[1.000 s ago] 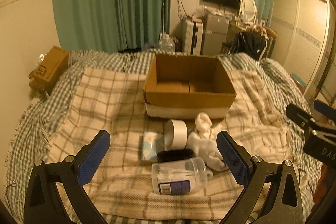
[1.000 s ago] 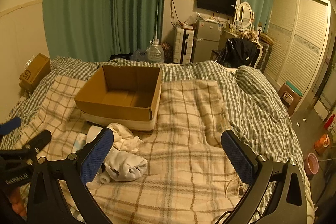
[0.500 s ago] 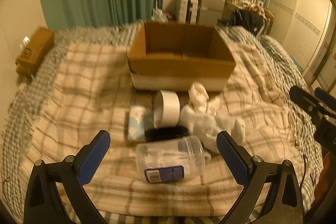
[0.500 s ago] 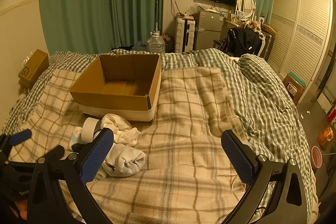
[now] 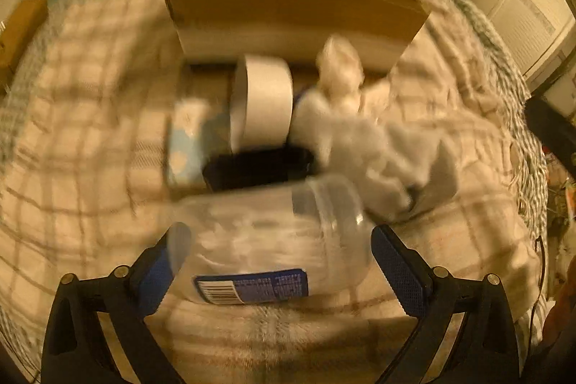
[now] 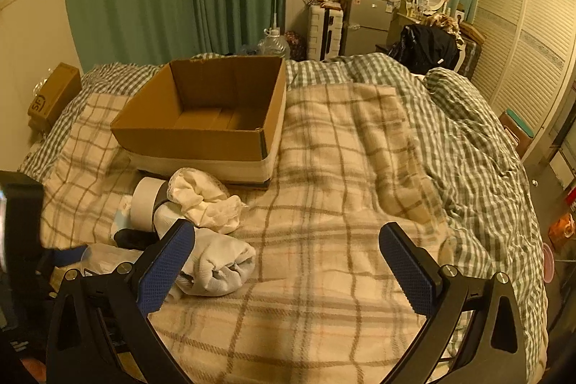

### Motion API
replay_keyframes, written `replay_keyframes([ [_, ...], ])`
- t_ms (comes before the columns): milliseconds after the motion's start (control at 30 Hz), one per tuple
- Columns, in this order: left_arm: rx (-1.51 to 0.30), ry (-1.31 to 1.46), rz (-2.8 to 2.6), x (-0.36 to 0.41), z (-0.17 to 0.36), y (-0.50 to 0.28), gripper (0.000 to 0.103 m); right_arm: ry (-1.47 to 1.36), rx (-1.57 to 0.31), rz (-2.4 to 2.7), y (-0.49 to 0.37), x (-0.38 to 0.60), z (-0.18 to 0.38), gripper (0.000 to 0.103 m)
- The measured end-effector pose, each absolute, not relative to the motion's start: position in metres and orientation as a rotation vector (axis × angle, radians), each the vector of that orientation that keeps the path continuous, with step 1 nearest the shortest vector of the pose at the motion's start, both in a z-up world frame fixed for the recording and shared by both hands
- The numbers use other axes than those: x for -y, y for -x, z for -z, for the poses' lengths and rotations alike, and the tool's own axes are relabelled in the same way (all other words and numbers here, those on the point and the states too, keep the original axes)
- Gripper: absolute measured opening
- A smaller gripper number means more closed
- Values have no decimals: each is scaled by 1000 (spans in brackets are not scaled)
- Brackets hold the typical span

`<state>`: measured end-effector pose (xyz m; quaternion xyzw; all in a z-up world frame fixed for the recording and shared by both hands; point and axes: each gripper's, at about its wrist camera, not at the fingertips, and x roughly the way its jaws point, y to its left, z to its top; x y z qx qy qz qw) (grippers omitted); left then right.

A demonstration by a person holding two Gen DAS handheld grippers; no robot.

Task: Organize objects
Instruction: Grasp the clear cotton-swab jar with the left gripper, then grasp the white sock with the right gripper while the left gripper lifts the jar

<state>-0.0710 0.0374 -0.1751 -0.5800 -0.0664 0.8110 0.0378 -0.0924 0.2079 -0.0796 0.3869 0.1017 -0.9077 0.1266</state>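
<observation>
A clear plastic jar [image 5: 273, 240] with a blue label lies on its side on the plaid blanket. My left gripper [image 5: 277, 261] is open with the jar between its fingers; the view is blurred. Behind the jar lie a black lid-like item [image 5: 259, 166], a white tape roll [image 5: 262, 99], a light blue packet [image 5: 185, 139] and white cloths [image 5: 363, 146]. An open, empty cardboard box [image 6: 208, 117] stands behind them on the bed. My right gripper [image 6: 288, 261] is open and empty above the blanket, to the right of the white cloths [image 6: 216, 261] and the tape roll [image 6: 144, 207].
A small brown box [image 6: 54, 96] sits at the bed's far left by the wall. A green checked duvet [image 6: 468, 139] covers the right side of the bed. Green curtains, a fridge and a wardrobe stand beyond.
My left gripper has moved forward and down until the clear jar sits between its open fingers. My right gripper has shifted slightly forward and stays open.
</observation>
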Motion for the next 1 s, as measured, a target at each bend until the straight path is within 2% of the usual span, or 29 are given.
replay_keyframes([
  [33,239,1802,-2466,-34,180,72,91,-1129,-303,2637,93,-206,81,103],
  [167,444,1732,-2516,-14,170,66,91,-1159,-313,2590,98,-196,90,103],
  [333,558,1605,-2642,15,139,53,91,-1225,-316,2514,109,-182,108,99],
  [533,475,1542,-2809,37,121,52,91,-1312,-324,2378,118,-161,135,94],
  [733,510,1592,-2772,45,134,55,91,-1442,-416,2227,119,-141,173,90],
  [1000,428,1559,-2794,37,123,44,91,-1425,-469,2255,107,-144,167,69],
])
